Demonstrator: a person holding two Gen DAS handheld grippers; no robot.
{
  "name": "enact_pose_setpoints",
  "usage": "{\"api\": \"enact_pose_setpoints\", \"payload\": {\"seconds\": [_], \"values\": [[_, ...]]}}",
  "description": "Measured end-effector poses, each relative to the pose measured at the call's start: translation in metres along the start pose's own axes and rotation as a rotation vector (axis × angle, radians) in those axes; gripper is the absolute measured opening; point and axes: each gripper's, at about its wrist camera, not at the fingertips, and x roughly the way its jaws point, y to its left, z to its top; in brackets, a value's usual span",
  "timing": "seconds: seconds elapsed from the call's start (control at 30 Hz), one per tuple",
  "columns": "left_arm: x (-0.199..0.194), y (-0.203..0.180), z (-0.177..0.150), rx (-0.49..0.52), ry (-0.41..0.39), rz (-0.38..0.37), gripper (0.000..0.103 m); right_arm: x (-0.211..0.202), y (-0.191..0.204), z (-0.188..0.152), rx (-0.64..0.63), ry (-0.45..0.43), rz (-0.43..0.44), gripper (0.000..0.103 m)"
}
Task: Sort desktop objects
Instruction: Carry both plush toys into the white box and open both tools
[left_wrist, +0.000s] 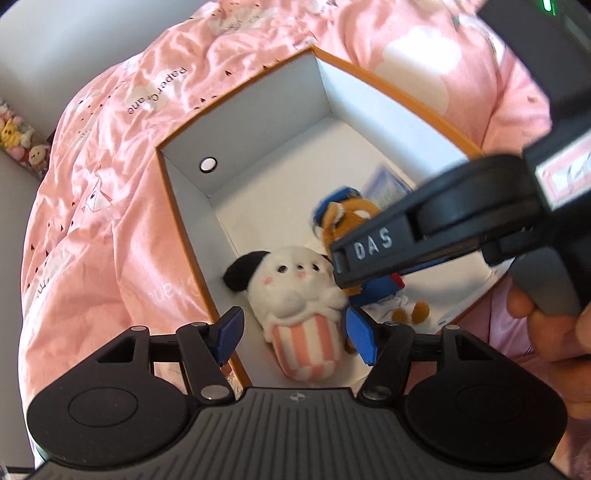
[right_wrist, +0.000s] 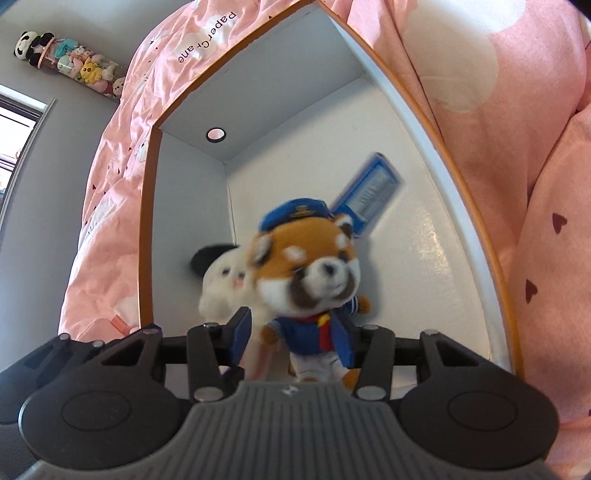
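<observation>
Grey wall (right_wrist: 92, 22), window (right_wrist: 14, 122), pink bedding (left_wrist: 110, 166).

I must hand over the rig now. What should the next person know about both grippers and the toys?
Left gripper: open, empty, above the white dog plush.
Right gripper: open around the red panda plush, not clamped.
Orange box on the pink bedding holds both plushes and a blue card.
Done: these three are inside.
Left: withdraw both grippers; no other items are visible.
</observation>
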Motion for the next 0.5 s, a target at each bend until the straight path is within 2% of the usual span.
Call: {"api": "enact_pose_setpoints", "payload": {"seconds": [0.17, 0.4, 0.5], "values": [[-0.013, 0.02, 0.003, -0.083, -0.022, -0.049, 0.072, 0.004, 0.0, 0.001, -0.01, 0.02, -0.001, 0.049], [-0.022, 0.027, 0.01, -0.124, -0.014, -0.037, 0.072, 0.013, 0.007, -0.001, -0.027, 0.039, -0.037, 0.051], [-0.027, 0.03, 0.008, -0.152, -0.017, -0.015, 0.072, 0.018, 0.011, -0.004, -0.029, 0.063, -0.024, 0.053]]}}
